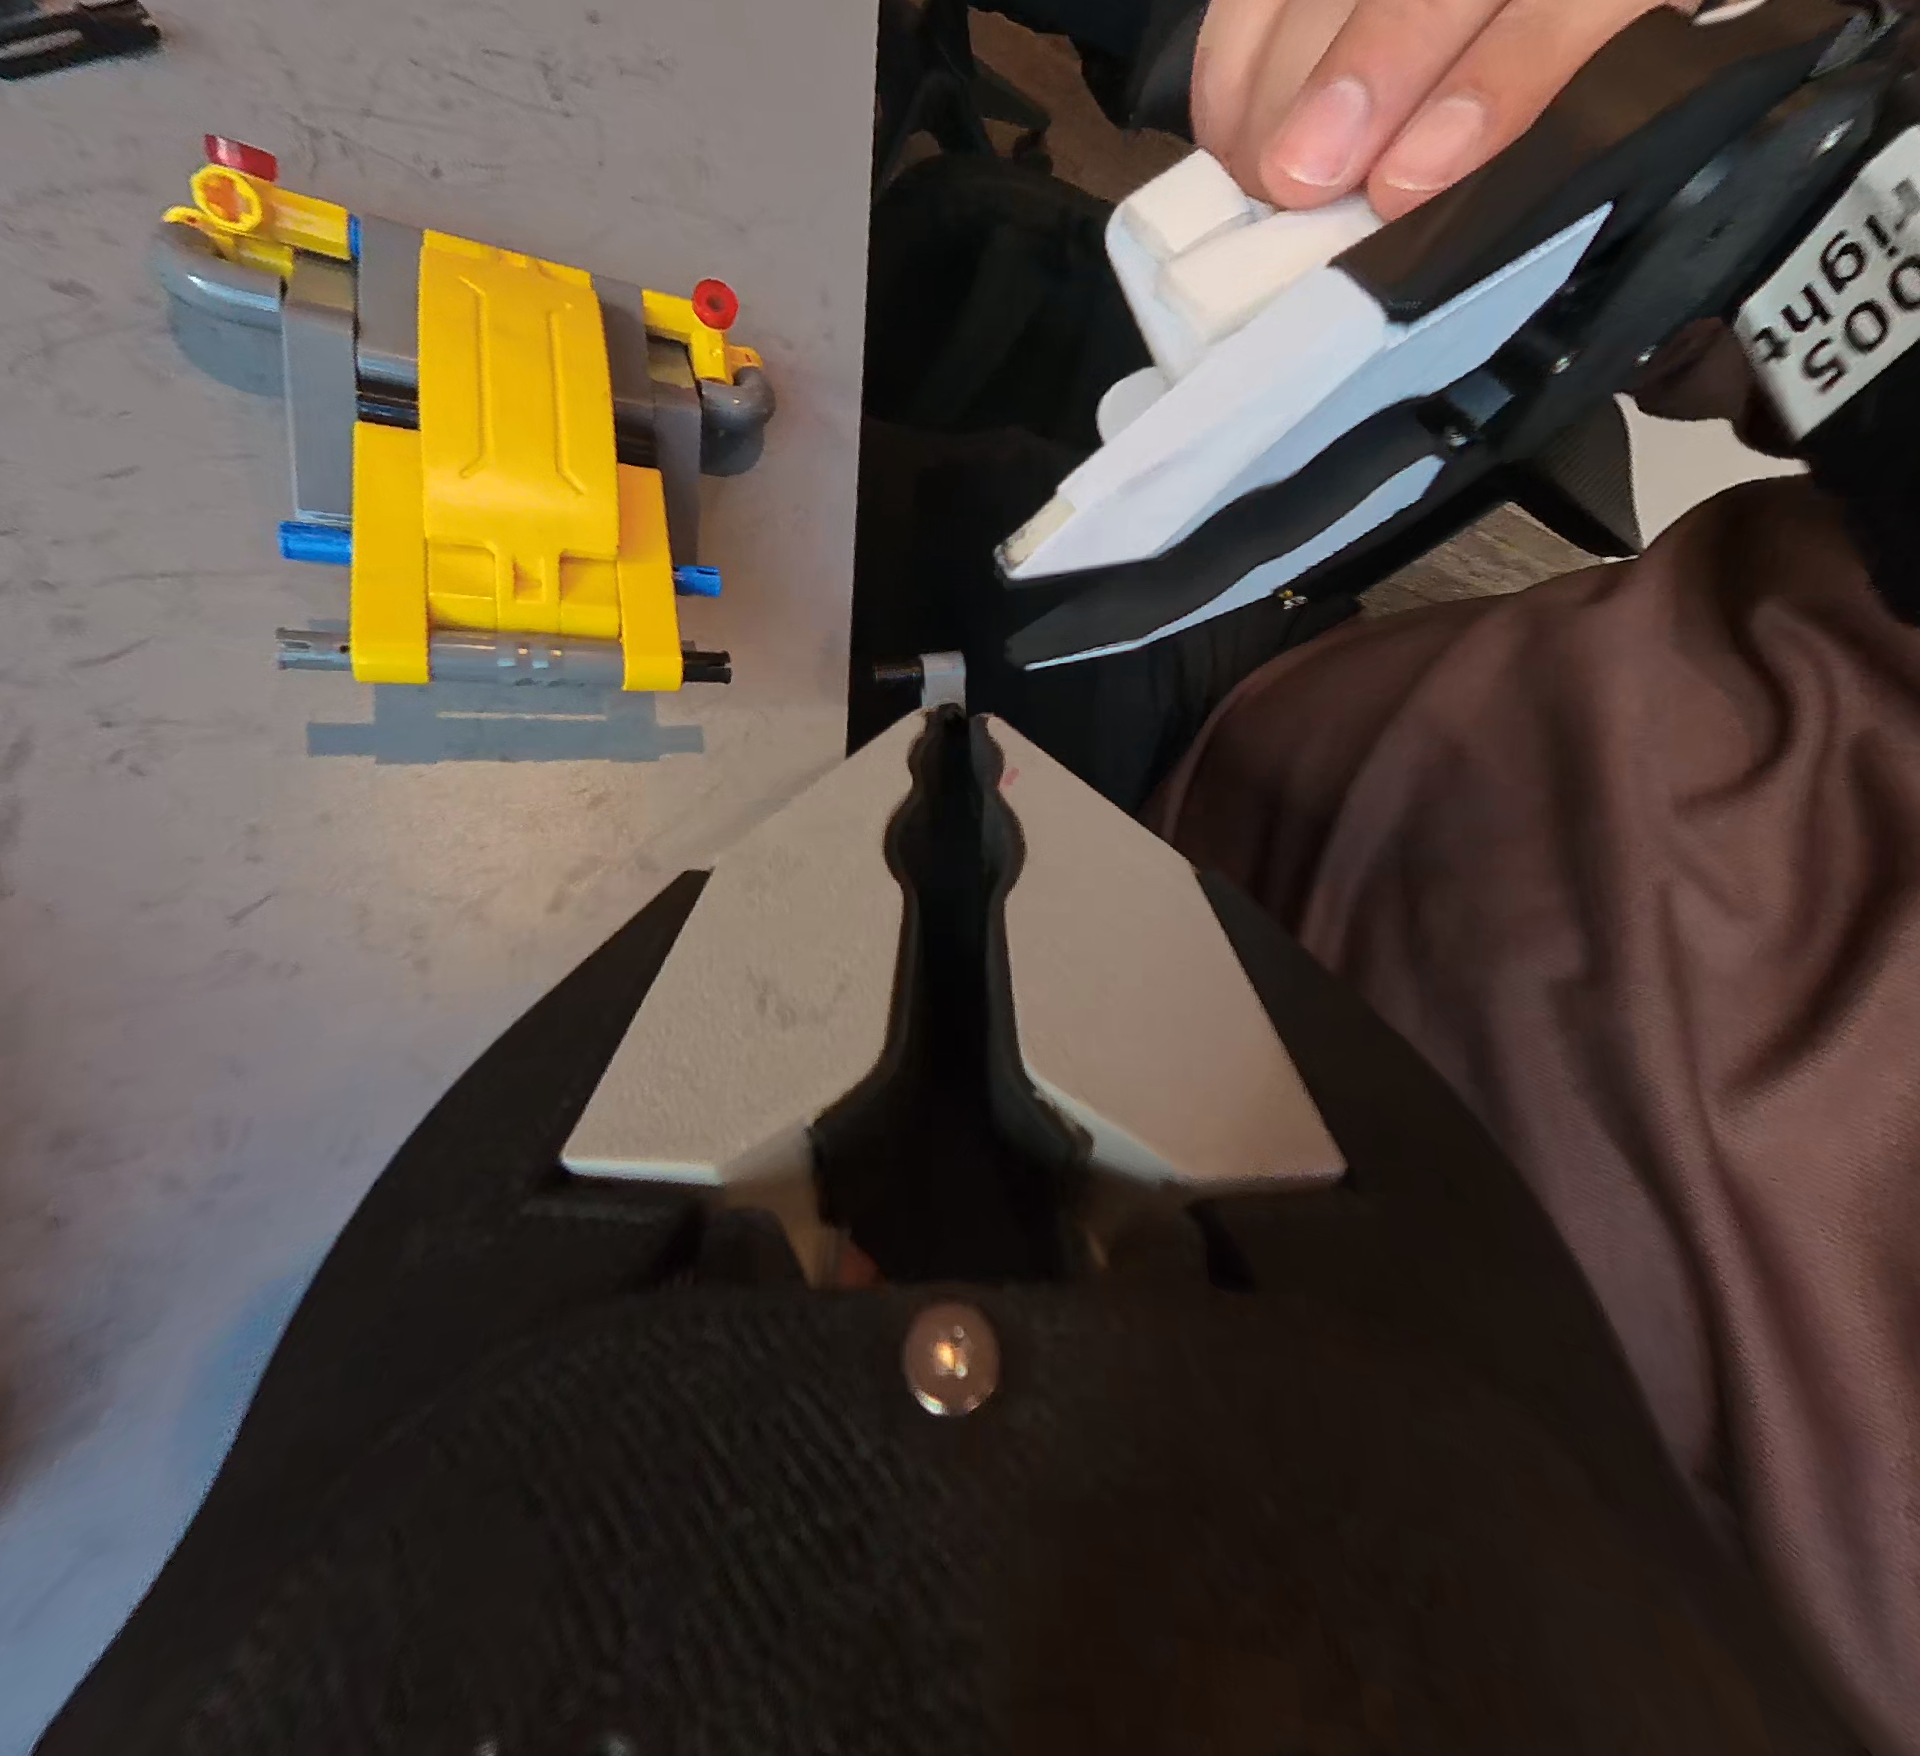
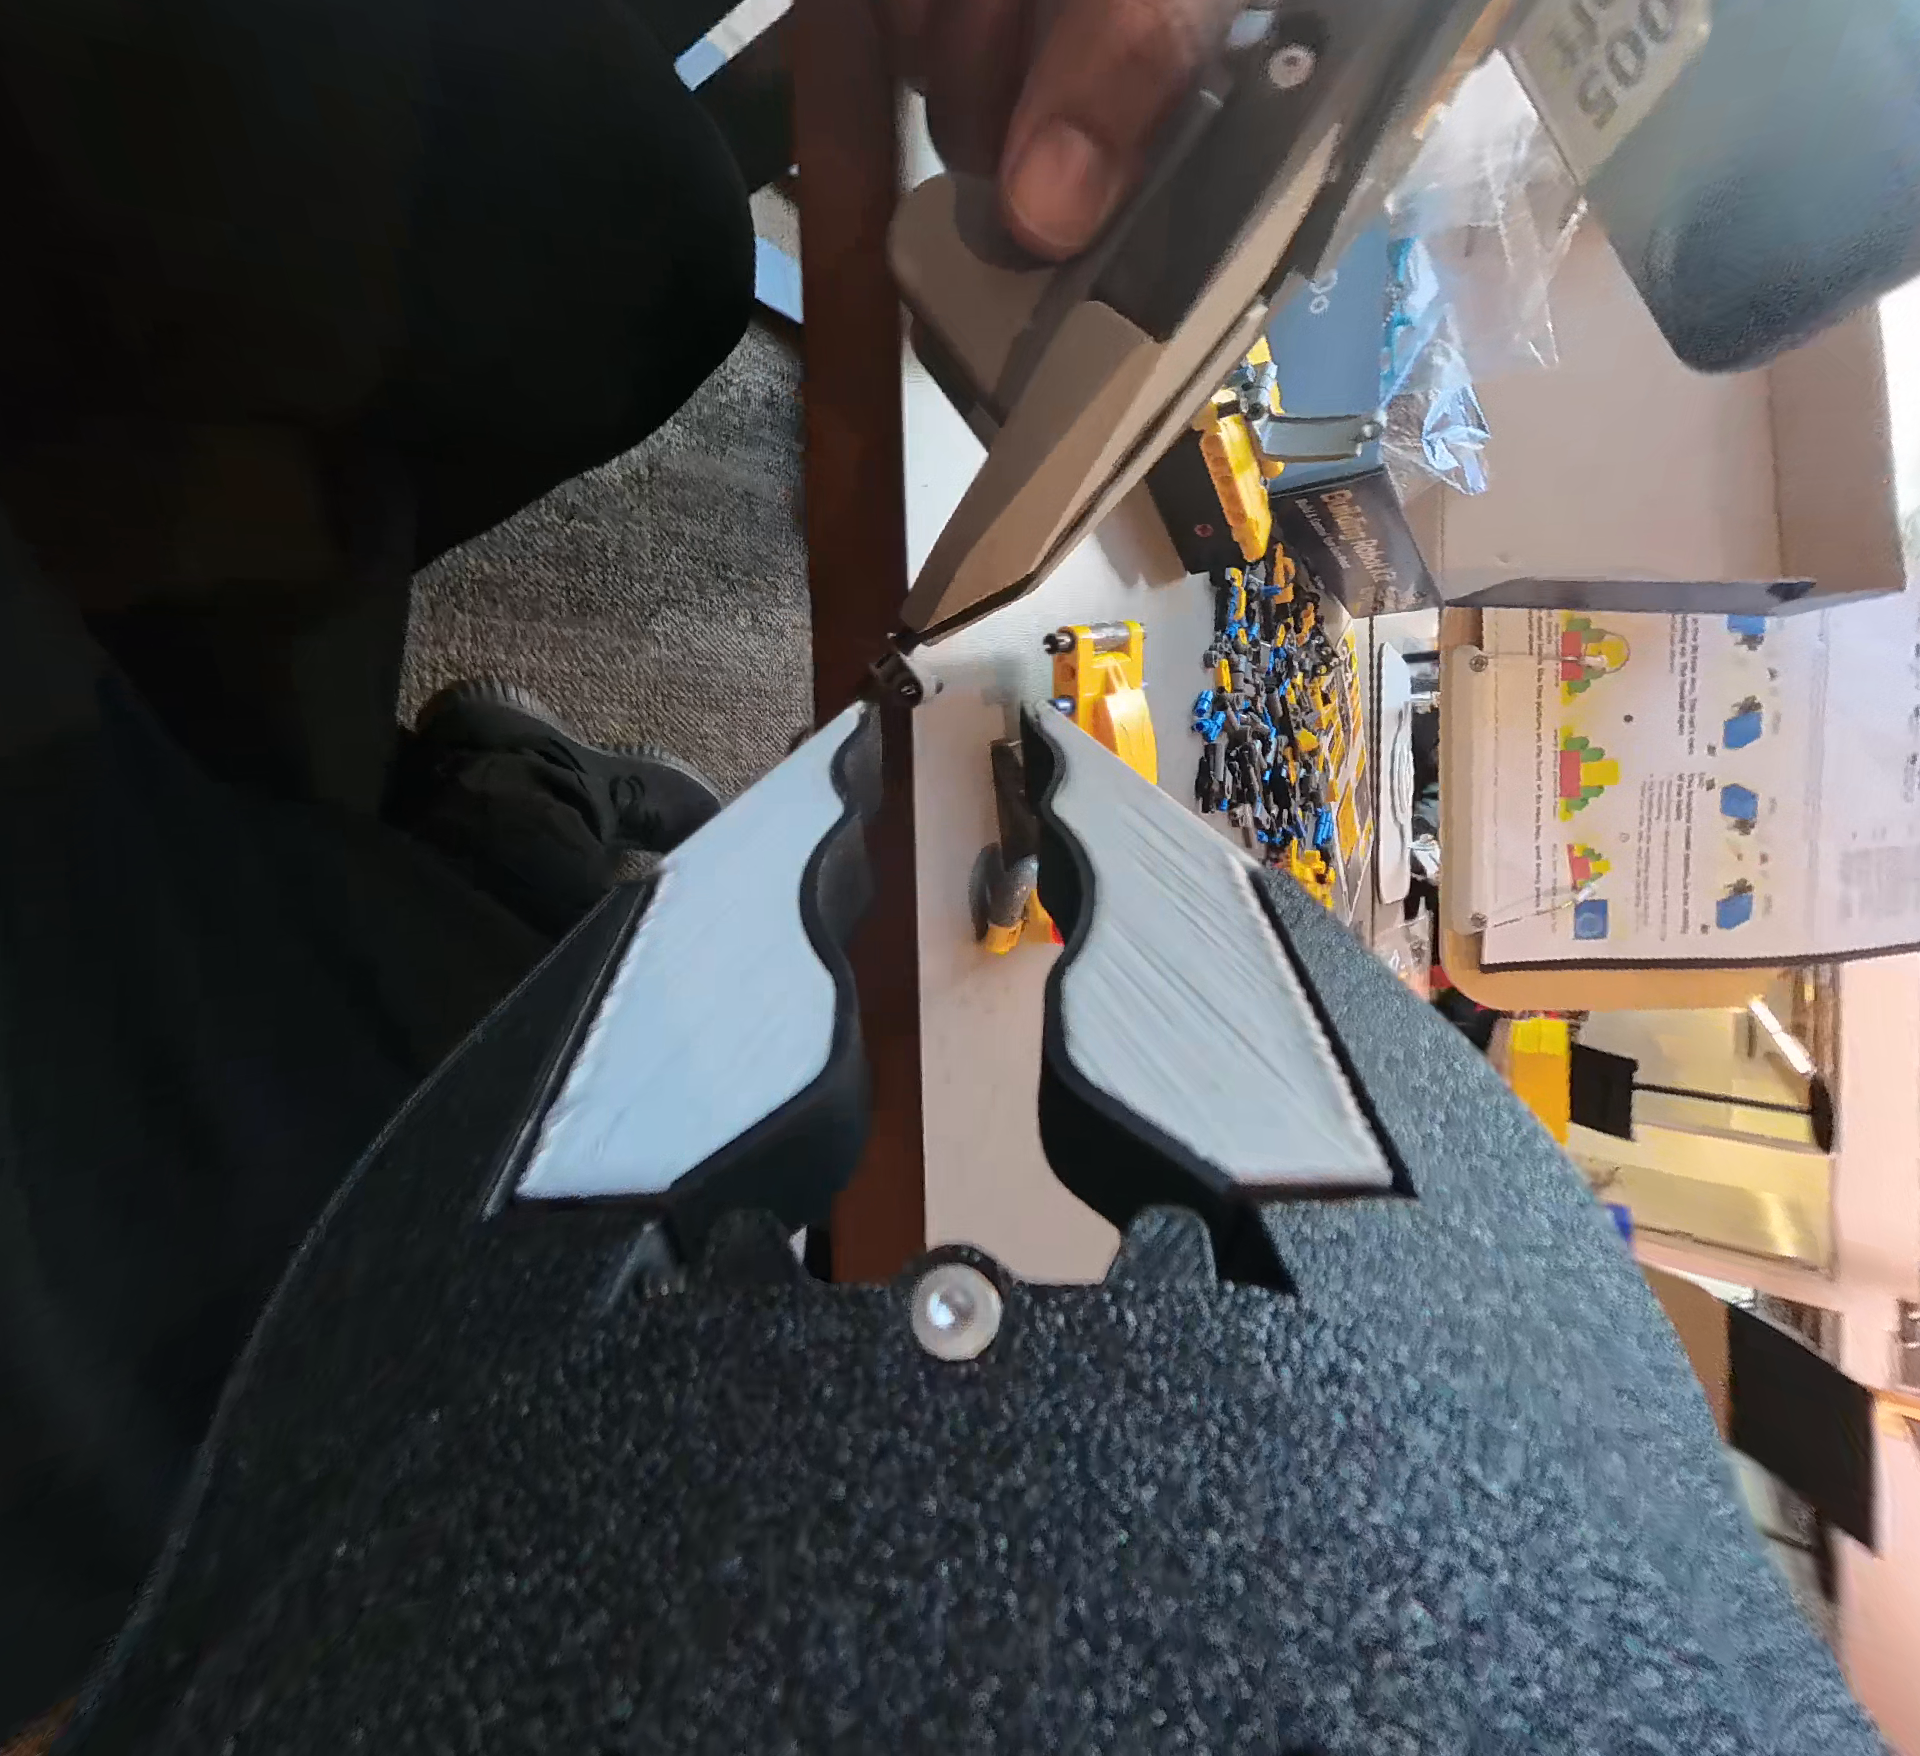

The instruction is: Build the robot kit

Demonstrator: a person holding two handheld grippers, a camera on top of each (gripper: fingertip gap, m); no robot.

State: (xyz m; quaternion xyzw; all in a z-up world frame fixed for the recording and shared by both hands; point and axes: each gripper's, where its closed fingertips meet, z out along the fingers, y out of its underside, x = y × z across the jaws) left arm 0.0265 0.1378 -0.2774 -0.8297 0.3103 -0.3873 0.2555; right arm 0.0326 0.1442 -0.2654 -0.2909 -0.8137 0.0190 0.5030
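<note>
My left gripper [image 1: 951, 719] is shut on a small grey connector with a black pin [image 1: 935, 673], held just past the table's edge, above a person's lap. My right gripper [image 2: 945, 714] is open and empty. In the right wrist view the left gripper [image 2: 914, 631] comes in from the upper right, and the small piece [image 2: 899, 678] sits just beyond my right fingertips, nearest the left one. In the left wrist view the right gripper [image 1: 1023, 605] hovers close above and to the right of the piece. A yellow and grey brick model [image 1: 488, 449] lies on the grey table [image 1: 416, 875].
Black parts [image 1: 62, 33] lie at the table's far left. In the right wrist view a pile of small blue, black and yellow parts [image 2: 1268, 719], a dark box [image 2: 1351, 522], a plastic bag [image 2: 1455, 252] and an instruction sheet [image 2: 1662, 792] lie beyond the model [image 2: 1107, 698]. Carpet and a shoe [image 2: 551, 792] are below. Less than 4 cm separates the two grippers' tips.
</note>
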